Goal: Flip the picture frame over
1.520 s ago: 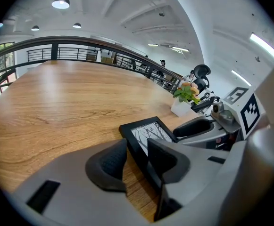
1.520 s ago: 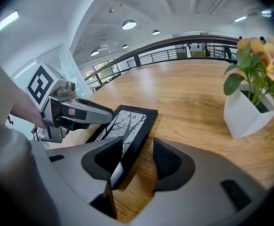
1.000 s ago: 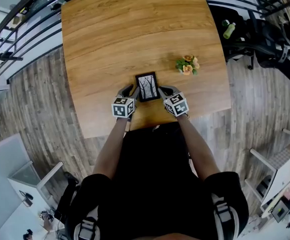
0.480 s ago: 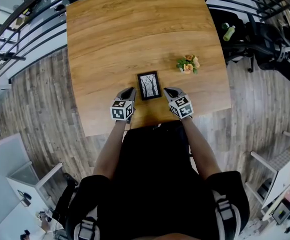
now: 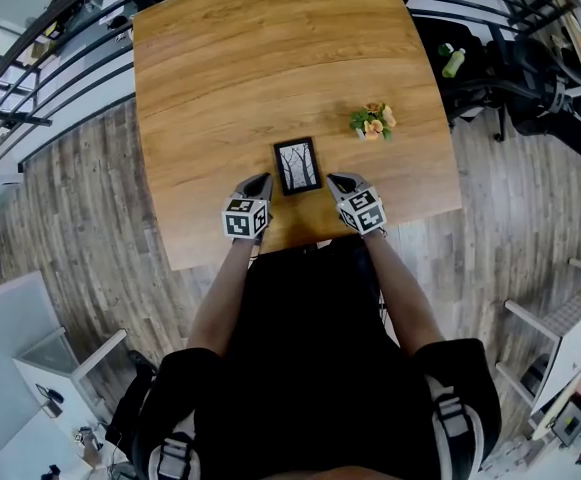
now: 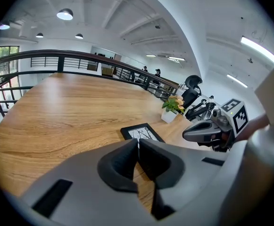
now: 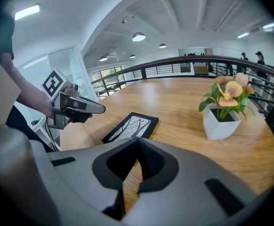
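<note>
One picture frame (image 5: 297, 166), its back hidden, and one flower pot (image 5: 373, 122); left gripper (image 5: 260, 181) has just closed, right gripper (image 5: 335, 180) is shut, both empty.

your head camera looks steeply down on the table (image 5: 220, 68) from well above. each gripper camera sits low and close over it, looking across; all three share the picture frame (image 5: 297, 165).

Bright even daylight, ceiling lamps (image 6: 65, 14) glowing, strong fisheye bending at edges, sharp focus
</note>
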